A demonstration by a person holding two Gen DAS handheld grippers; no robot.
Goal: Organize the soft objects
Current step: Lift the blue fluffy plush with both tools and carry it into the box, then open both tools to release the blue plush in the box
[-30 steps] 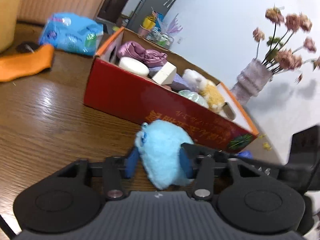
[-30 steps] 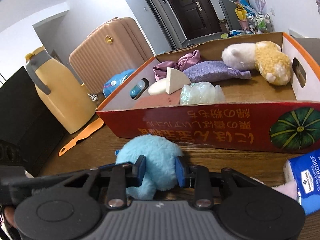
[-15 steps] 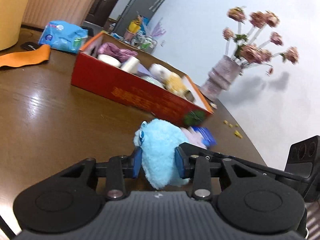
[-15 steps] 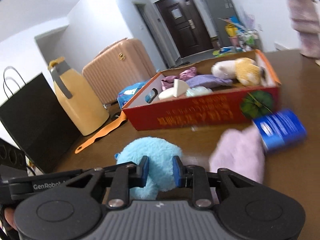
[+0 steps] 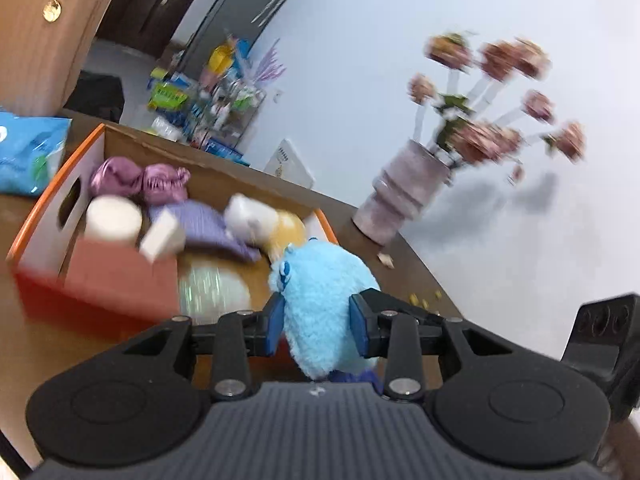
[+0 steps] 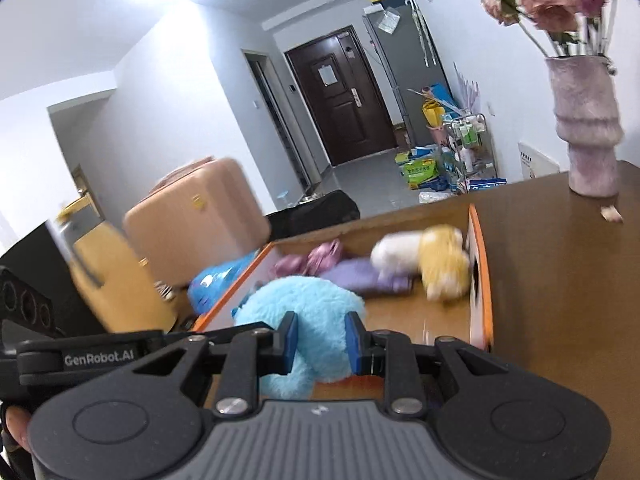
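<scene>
Brown wood makes the surface (image 6: 560, 280), with a pale vase of pink flowers (image 5: 404, 196) at about 2 o'clock from the left gripper and a dark door far behind. Both grippers are clenched on one thing, the blue plush toy (image 5: 324, 304): the left gripper (image 5: 316, 326) presses its blue pads into the toy's sides, and the right gripper (image 6: 320, 340) does the same on another part of the same toy, so the fur bulges out around the pads. The toy hangs in the air, held between the two hands, just at the near edge of the red cardboard box (image 5: 96, 284), which lies at 12 o'clock from both grippers. In the left view the toy stands upright between the pads, its long axis running from 6 to 12 o'clock, and a small darker blue detail on its upper left side points toward 10 o'clock, over the box. In the right view it looks more rounded and lies wider, from 9 to 3 o'clock. Inside the box, a purple cloth (image 5: 200, 228) and a white and yellow plush (image 6: 424, 260) already fill the far part; the floor near the front wall looks free. I judge both hands are equally near, and the next move is forward and down into that free place.
</scene>
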